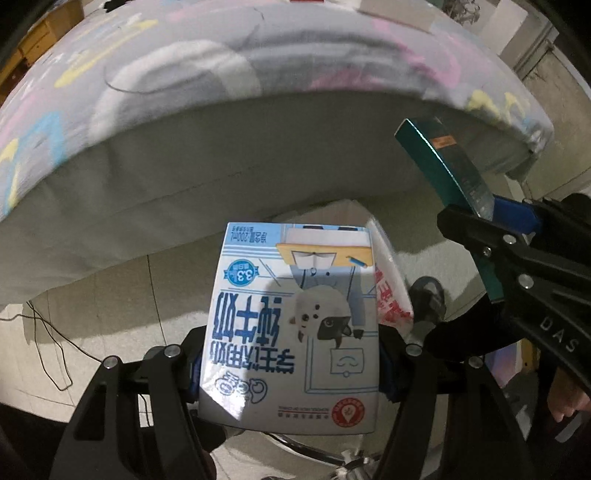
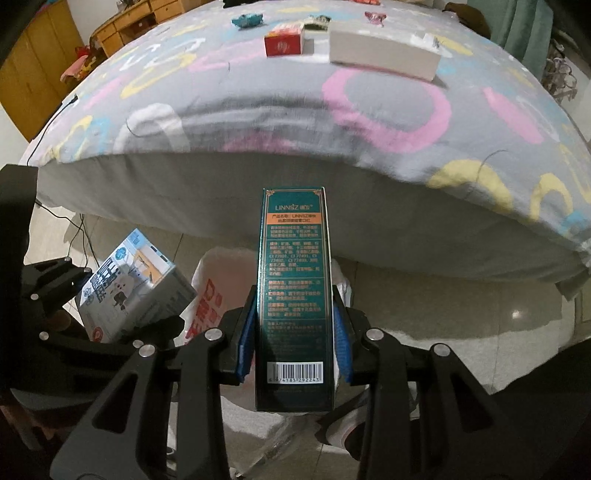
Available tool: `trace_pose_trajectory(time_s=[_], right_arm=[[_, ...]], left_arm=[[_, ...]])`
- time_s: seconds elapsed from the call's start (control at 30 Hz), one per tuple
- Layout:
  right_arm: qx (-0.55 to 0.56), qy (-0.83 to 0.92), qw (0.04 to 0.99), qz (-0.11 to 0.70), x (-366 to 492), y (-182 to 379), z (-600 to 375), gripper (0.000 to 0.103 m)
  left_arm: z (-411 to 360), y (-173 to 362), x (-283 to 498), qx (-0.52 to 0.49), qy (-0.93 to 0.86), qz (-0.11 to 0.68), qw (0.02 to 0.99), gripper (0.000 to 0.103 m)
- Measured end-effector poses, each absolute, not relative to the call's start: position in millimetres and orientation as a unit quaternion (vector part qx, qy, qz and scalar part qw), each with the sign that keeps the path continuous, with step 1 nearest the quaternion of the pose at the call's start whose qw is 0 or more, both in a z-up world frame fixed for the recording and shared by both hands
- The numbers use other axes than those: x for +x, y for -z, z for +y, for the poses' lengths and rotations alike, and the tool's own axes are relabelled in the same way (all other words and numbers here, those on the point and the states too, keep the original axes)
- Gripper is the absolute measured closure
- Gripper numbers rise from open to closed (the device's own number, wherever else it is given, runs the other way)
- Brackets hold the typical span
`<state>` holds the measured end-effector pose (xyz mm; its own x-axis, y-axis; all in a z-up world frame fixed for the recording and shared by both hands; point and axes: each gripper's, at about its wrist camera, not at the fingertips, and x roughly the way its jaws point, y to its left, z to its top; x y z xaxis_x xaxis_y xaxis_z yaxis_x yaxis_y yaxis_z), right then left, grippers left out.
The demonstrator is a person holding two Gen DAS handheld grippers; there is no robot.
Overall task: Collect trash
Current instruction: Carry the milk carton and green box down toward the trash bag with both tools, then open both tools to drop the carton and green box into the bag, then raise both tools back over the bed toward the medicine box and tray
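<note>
My left gripper (image 1: 290,365) is shut on a blue and white milk carton (image 1: 291,325) and holds it above a white plastic bag with red print (image 1: 391,295) on the floor. My right gripper (image 2: 293,343) is shut on a tall dark green box (image 2: 293,288) and holds it upright over the same bag (image 2: 207,299). The green box (image 1: 443,166) and right gripper also show at the right of the left wrist view. The milk carton (image 2: 129,288) also shows at the left of the right wrist view.
A bed (image 2: 295,122) with a grey sheet printed with coloured letters fills the view ahead. On it lie a red box (image 2: 282,44), a long white box (image 2: 384,55) and several small items. Wooden drawers (image 2: 129,26) stand at the far left. A black cable (image 1: 48,332) lies on the tiled floor.
</note>
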<state>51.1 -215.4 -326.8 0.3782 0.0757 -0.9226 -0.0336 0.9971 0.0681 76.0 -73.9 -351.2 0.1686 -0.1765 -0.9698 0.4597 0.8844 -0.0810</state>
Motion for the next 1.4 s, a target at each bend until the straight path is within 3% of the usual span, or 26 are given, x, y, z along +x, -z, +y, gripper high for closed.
trace_pose_trajectory(time_s=[0.6, 0.7, 0.77, 0.97, 1.4], right_arm=[[0.04, -0.054, 0.793, 0.605, 80.2, 383.1, -215.0, 0.067], [0.043, -0.056, 0.791, 0.607, 84.1, 385.4, -217.8, 0.051], [0.047, -0.055, 0.792, 0.606, 86.0, 384.7, -218.4, 0.036], [0.05, -0.052, 0.797, 0.6, 88.1, 380.7, -223.4, 0.034], [0.054, -0.049, 0.811, 0.581, 71.6, 358.0, -222.3, 0.033]], left_arm=[[-84.1, 409.0, 86.5, 0.137, 0.216, 0.655, 0.711, 0.036], [-82.8, 413.3, 86.3, 0.137, 0.214, 0.658, 0.709, 0.035], [-82.1, 411.7, 85.7, 0.137, 0.217, 0.658, 0.708, 0.022], [-83.8, 409.6, 85.6, 0.137, 0.212, 0.655, 0.712, 0.014], [-78.2, 395.3, 86.7, 0.137, 0.188, 0.634, 0.738, 0.014]])
